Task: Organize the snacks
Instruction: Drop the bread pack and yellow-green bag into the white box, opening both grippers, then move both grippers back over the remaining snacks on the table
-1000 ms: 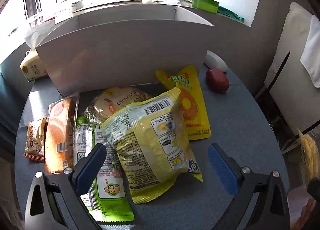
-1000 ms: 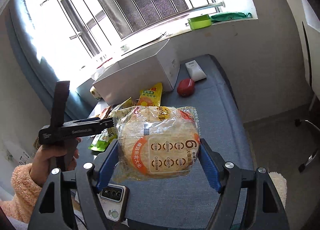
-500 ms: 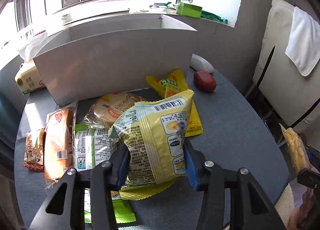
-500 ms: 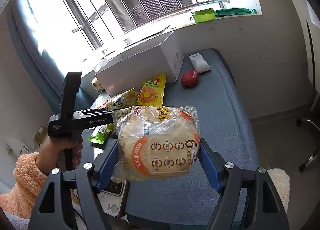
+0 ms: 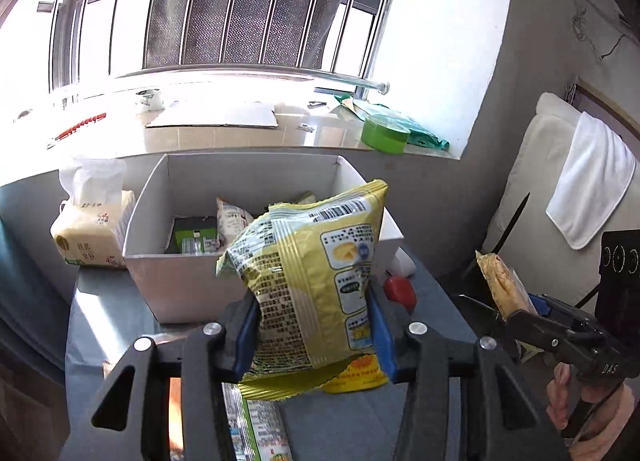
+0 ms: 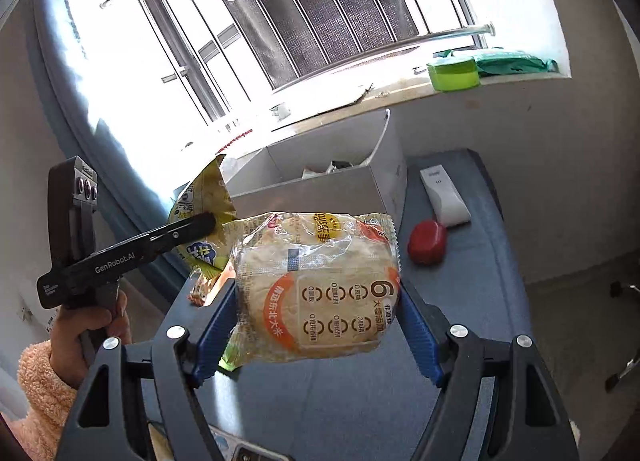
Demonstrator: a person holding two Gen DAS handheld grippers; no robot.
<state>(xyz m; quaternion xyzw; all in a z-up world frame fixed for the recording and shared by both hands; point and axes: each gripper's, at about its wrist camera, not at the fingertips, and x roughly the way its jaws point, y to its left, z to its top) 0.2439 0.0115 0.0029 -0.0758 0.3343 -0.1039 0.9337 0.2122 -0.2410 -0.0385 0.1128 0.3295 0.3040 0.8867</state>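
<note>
My left gripper (image 5: 312, 335) is shut on a yellow snack bag (image 5: 316, 277) and holds it in the air in front of the white box (image 5: 180, 285). The box is open and has a few packets (image 5: 200, 239) inside. My right gripper (image 6: 316, 333) is shut on a clear pack of round rice cakes (image 6: 320, 289), held above the grey table (image 6: 472, 281). The left gripper with its yellow bag (image 6: 200, 197) shows at the left of the right wrist view. The white box (image 6: 320, 197) stands behind the rice cakes there.
More snack packets (image 5: 256, 421) lie on the table under my left gripper. A red object (image 6: 426, 241) and a white device (image 6: 442, 201) lie right of the box. A tissue pack (image 5: 90, 229) stands left of it. A green tub (image 5: 384, 133) sits on the windowsill.
My left gripper closed on the yellow bag and lifted it off the table up to box height. My right gripper kept its hold on the rice cakes and rose a little.
</note>
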